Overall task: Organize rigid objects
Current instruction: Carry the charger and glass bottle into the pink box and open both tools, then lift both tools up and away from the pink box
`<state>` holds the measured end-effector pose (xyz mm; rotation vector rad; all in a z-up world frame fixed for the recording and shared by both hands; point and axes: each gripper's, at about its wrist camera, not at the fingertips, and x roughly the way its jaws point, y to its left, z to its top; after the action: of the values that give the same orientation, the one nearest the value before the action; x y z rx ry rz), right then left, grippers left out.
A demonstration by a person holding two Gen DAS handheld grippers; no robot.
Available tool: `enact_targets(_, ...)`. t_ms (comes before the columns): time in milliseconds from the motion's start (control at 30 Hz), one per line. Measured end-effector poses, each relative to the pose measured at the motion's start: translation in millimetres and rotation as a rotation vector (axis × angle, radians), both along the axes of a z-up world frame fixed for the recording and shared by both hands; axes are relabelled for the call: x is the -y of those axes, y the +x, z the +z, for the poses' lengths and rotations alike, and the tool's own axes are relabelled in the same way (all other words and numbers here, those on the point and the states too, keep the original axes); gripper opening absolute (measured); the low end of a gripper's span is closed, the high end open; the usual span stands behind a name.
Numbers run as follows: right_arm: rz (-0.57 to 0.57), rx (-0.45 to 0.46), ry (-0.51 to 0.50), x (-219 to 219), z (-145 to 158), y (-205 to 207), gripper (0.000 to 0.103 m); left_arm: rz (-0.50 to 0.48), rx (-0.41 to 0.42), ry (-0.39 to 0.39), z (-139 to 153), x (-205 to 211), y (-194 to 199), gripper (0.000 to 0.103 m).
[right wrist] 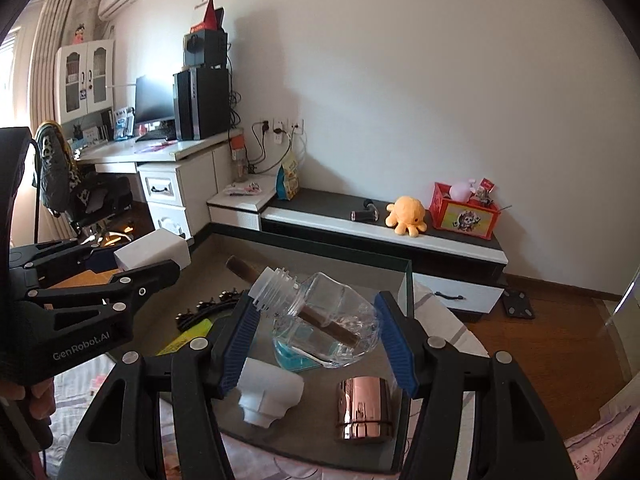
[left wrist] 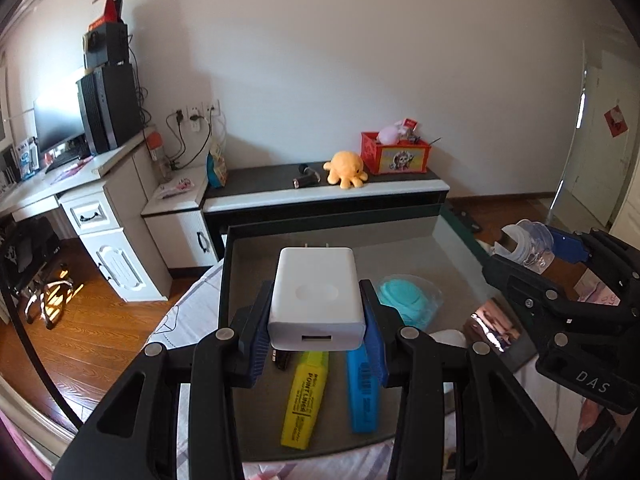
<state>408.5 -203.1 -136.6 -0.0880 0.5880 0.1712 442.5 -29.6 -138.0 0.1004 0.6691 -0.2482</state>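
The left gripper (left wrist: 318,312) is clamped on a white charger (left wrist: 316,300), lifted above the glass tray (left wrist: 240,264), likely for sorting. The right gripper (right wrist: 316,332) squeezes a clear bottle (right wrist: 324,320) sideways, above the tray's cap (right wrist: 268,396) and metal cup (right wrist: 364,408).

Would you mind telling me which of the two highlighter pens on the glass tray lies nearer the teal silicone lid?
The blue highlighter pen; the yellow highlighter pen lies on its far side from the teal silicone lid.
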Motion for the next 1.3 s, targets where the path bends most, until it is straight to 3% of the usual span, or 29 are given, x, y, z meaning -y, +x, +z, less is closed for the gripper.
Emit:
enact_targets(167,-0.02,-0.127,-0.057,1,-33,49,0.061,-0.008,-0.109,0.021,-30,9,46,0.041)
enact_targets(300,-0.051,-0.201,-0.089,4,-53,69,0.061,0.0,-0.145,0.051,-45,14,64,0.041)
enact_targets(467,-0.08,-0.228,-0.086,11,-55,74,0.061,0.004,-0.184,0.04,-49,19,73,0.041)
enact_targets(600,-0.099,-0.23,-0.058,17,-53,72,0.064,0.057,-0.162,0.034,-44,11,71,0.064)
enact_targets(700,-0.102,-0.205,-0.007,23,-46,62,0.078,0.075,-0.146,0.024,-36,4,61,0.073)
enact_targets(833,-0.097,-0.145,0.051,26,-25,32,0.081,0.082,-0.069,0.016,-15,-4,28,0.091)
enact_targets(1000,-0.085,-0.054,0.124,25,11,-27,0.087,0.083,0.081,0.018,20,-11,-36,0.102)
enact_targets(1067,-0.076,-0.006,0.145,21,24,-55,0.09,0.079,0.136,0.007,31,-15,-68,0.103)
enact_targets(1133,-0.063,0.032,0.147,16,34,-84,0.103,0.089,0.174,0.005,41,-18,-97,0.103)
enact_targets(1300,-0.08,0.144,0.127,4,52,-155,0.103,0.083,0.259,-0.022,57,-28,-173,0.103)
